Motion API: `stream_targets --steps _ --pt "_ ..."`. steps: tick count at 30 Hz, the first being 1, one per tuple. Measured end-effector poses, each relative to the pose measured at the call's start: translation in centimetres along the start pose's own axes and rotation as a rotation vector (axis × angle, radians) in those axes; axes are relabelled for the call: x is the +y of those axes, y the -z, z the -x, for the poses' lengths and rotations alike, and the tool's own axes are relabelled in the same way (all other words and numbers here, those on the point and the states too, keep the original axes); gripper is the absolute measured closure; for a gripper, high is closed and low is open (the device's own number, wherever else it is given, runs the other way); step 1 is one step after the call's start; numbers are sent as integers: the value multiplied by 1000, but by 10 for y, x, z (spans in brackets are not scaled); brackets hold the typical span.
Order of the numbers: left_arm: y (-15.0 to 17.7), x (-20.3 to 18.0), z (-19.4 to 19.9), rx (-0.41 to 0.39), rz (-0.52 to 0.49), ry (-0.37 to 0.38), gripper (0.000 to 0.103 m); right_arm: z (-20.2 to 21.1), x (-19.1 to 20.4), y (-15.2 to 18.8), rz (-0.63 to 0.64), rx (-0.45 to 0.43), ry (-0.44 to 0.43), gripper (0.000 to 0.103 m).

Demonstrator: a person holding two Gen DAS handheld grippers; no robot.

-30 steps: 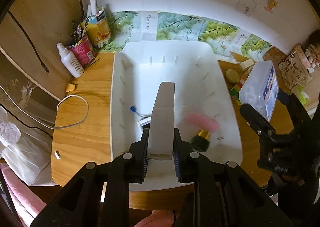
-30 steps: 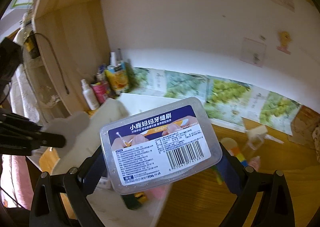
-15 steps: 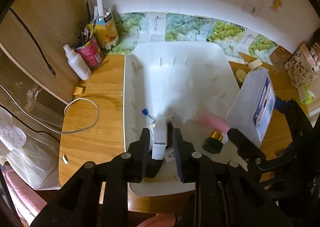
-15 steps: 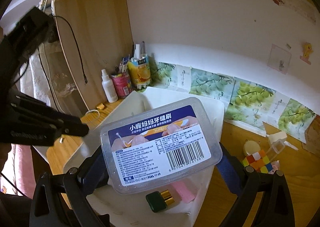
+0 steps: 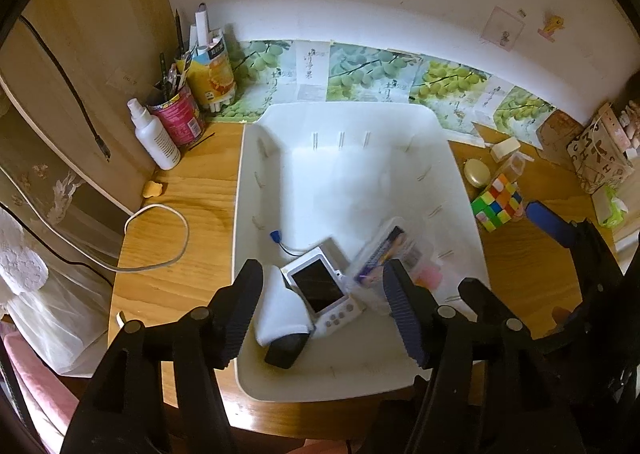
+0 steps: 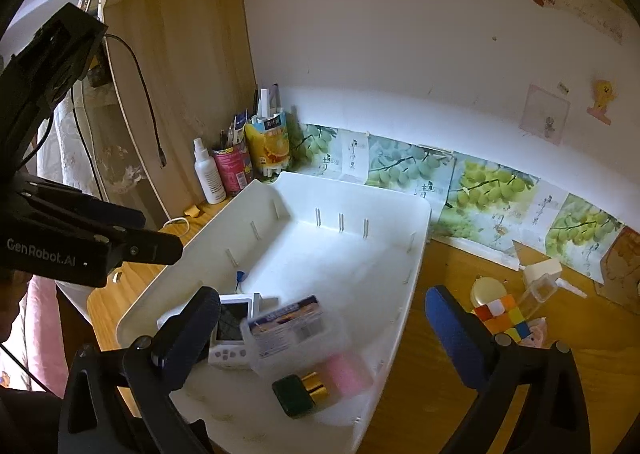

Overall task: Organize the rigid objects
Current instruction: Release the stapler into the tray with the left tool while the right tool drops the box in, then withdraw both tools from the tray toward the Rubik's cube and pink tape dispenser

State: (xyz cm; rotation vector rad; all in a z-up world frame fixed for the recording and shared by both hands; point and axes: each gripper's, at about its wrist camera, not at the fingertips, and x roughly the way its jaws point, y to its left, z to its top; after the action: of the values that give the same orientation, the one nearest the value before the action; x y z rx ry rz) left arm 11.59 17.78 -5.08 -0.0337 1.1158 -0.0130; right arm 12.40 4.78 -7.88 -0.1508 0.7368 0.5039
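Note:
A white bin point(image 5: 240, 213) point(image 6: 416, 266) sits on the wooden desk. My left gripper point(image 5: 322, 314) hangs over its near end with its jaws opening. Between and below them a white device with a black end point(image 5: 284, 314) lies loose in the bin, untouched by the pads. Beside it lie a white handheld game console point(image 5: 320, 290) point(image 6: 232, 330) and a blurred clear plastic box with a blue label point(image 5: 384, 258) point(image 6: 292, 334). My right gripper point(image 6: 324, 334) stands open above that box. A green-and-gold bottle with a pink part point(image 6: 304, 394) rests at the bin's near corner.
Right of the bin are a colour cube point(image 5: 496, 201) point(image 6: 504, 318), a yellow round case point(image 5: 476, 172) and a small clear bottle point(image 6: 540, 286). At the back left stand a white spray bottle point(image 5: 154, 135), a red can of pens point(image 5: 178, 117) and an orange carton point(image 5: 212, 77). A white cable point(image 5: 160, 238) loops on the desk at the left.
My left gripper's jaws have spread and let go of the white device, which now lies in the bin. My right gripper has released the clear box, which has dropped into the bin.

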Motion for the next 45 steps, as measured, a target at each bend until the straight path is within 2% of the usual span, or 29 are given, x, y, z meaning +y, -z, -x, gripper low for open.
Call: stream_targets --steps 4,8,11,14,23,35,45 --pt "1 -12 8 -51 15 -47 36 10 -9 2 6 -11 -2 0" --pt "0 -26 16 -102 31 -63 36 20 -24 5 -4 -17 4 0" --pt "1 -41 21 -131 35 -51 31 28 -38 8 -8 -12 1 0" --pt "2 -55 23 -148 38 -49 31 36 -52 12 -7 -8 6 0" --pt "0 -101 24 -177 57 21 30 56 -94 24 25 3 46 0" --pt "-15 -153 -4 -119 61 55 28 60 -150 40 35 8 61 0" --pt "-41 -192 -54 23 95 92 28 33 -186 51 60 28 35 0"
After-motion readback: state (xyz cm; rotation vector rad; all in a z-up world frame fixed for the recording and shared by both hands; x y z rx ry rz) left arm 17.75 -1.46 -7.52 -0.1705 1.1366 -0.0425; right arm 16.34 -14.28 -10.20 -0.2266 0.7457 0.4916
